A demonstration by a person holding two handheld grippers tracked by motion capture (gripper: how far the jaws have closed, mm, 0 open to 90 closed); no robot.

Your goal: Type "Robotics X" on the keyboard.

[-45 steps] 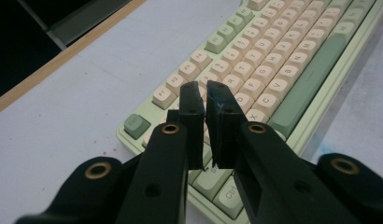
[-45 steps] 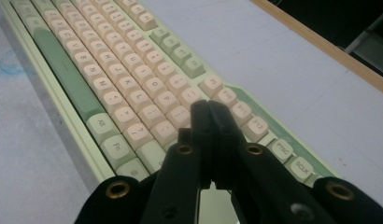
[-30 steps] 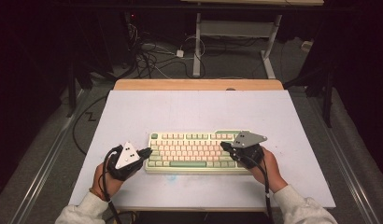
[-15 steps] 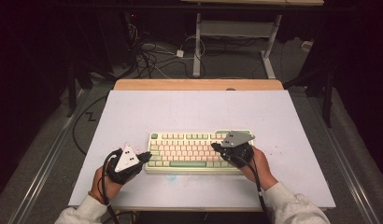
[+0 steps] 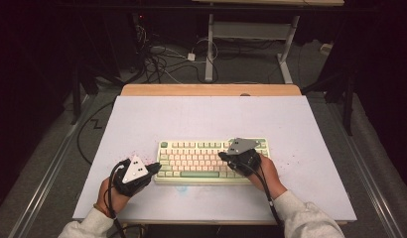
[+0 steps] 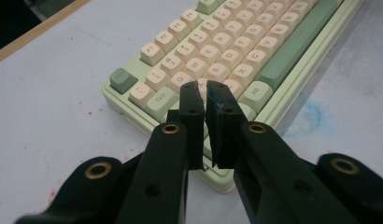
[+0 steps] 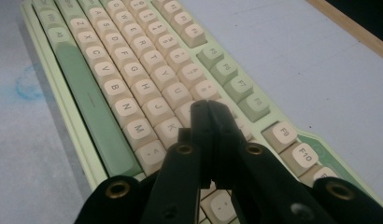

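Currently a pale green keyboard (image 5: pixel 211 159) with cream keycaps is seen lying flat near the front middle of the white table (image 5: pixel 201 114), its long edge parallel to the person's side. At its left end the left gripper (image 5: pixel 154 168) is held low, with its jaws drawn nearly together so that only a thin slit is left between the pads; nothing is gripped, and the tips are poised just over the left-hand keys, near Tab (image 6: pixel 160 98). Whether a keycap is actually being touched cannot be told. Further right, the right gripper (image 5: pixel 223 155) is held over the right half of the board, its jaws pressed fully together and empty, the tips hanging above the letter rows close to K (image 7: pixel 170 126). From here, the closed tips are judged likely to be used as pokers, and two neighbouring keys could be struck at once because the joined pads look broader than one cap. The keyboard could also be pushed across the smooth table if a press is angled rather than straight down.
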